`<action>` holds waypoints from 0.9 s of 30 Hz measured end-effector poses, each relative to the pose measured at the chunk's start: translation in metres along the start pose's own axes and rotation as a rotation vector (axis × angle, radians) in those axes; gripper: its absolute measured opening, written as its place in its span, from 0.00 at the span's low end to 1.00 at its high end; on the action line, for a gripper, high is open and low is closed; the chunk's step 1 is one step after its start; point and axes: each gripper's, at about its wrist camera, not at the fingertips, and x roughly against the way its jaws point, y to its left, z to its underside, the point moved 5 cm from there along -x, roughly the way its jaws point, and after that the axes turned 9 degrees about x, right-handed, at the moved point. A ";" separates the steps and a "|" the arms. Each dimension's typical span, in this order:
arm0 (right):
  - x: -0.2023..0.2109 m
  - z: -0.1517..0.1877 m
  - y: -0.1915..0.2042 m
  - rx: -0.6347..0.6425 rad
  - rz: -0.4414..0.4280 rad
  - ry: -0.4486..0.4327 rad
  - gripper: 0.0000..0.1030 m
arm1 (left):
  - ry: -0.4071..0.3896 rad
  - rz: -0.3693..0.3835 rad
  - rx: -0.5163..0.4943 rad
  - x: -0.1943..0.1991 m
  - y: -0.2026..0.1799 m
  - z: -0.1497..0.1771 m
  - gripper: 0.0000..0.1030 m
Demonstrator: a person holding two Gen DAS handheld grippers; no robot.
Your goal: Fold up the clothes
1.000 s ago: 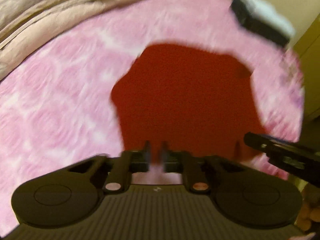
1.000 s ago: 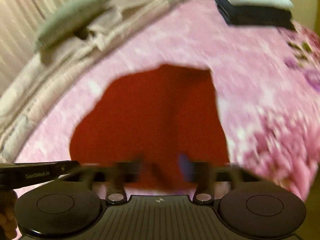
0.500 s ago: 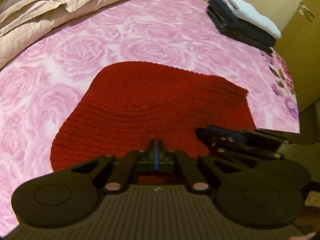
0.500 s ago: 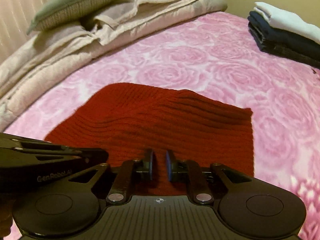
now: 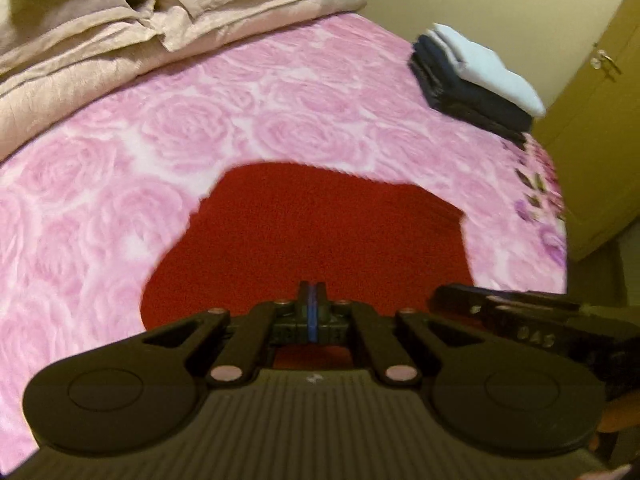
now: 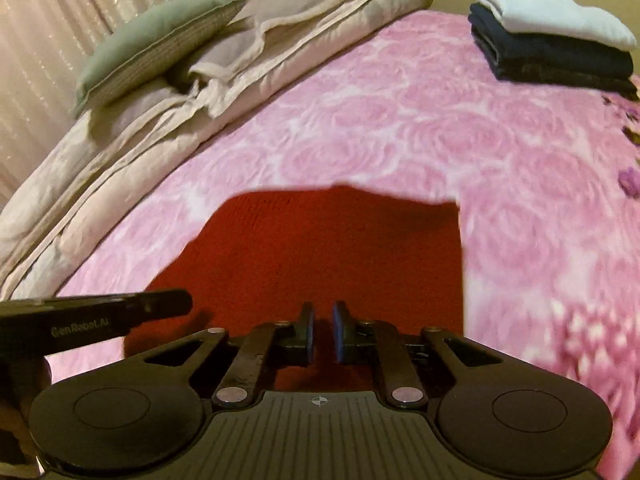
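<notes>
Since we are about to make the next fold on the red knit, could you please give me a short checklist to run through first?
1. Red knit lying on the pink bedspread: ok.
2. Far edge of the knit free of other items: ok.
3. Left gripper shut with no cloth visibly between its fingers: ok if no grip is wanted, not ok for lifting.
4. Right gripper with a narrow gap, nothing visibly pinched: cannot tell whether it touches the knit.
5. Folded stack at the far corner, well apart from the knit: ok.
6. Near hem of the knit, hidden behind both grippers: cannot tell.
</notes>
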 end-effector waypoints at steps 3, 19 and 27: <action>-0.002 0.018 0.013 0.022 -0.005 0.022 0.13 | 0.042 -0.004 -0.022 -0.008 -0.004 0.020 0.00; 0.024 0.036 0.001 -0.047 0.058 0.051 0.99 | 0.080 -0.229 0.069 0.016 0.005 0.030 0.26; 0.047 0.097 0.011 -0.126 0.143 0.271 0.99 | 0.260 -0.379 0.090 0.039 0.016 0.087 0.30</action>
